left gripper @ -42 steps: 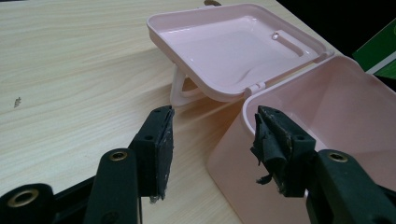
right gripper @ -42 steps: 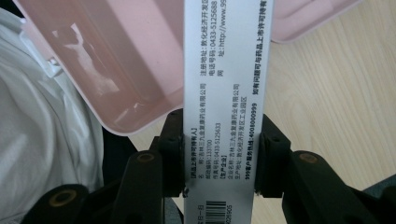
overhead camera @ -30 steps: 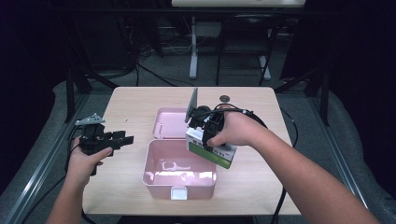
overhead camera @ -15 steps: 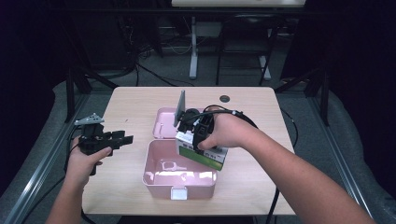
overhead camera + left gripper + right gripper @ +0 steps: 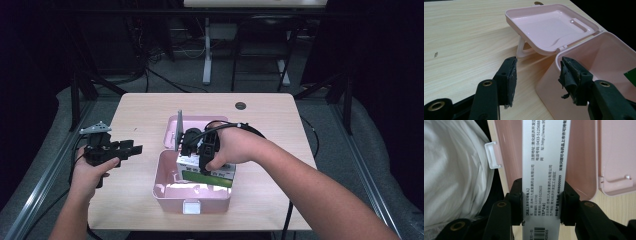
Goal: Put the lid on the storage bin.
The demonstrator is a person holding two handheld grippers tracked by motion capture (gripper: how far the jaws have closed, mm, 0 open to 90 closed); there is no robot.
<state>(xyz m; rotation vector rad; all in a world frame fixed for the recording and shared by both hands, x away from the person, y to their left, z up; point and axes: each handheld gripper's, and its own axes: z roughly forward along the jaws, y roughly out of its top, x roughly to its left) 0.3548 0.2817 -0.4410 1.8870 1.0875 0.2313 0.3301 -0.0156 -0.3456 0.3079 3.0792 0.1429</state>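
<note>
High view shows a wooden desk point(image 5: 145, 105), and on its middle stands a pink case point(image 5: 192, 192) with its lid point(image 5: 197, 122) folded back flat behind it. The white latch point(image 5: 192, 206) of the case is on the front wall, toward the person.

The right hand point(image 5: 240, 147) holds the right gripper point(image 5: 192, 145) over the open case. Its jaws are clamped on a white and green box point(image 5: 207, 172), which is partly down inside the case, at the right half of it, with its upper part above the rim. In the right gripper view the box point(image 5: 544, 170) stands between the two black jaws, which press on its narrow sides; small printed text and a barcode are on its white face, and the pink inner walls of the case point(image 5: 581, 157) are on both sides of it.

The left hand point(image 5: 92, 170) holds the left gripper point(image 5: 131, 149) above the desk, to the left of the case and apart from it. In the left gripper view its jaws stand apart with nothing between them, and they point toward the case point(image 5: 599, 62) and the lid point(image 5: 549, 27). A green corner of the box point(image 5: 631, 76) is inside the case.
</note>
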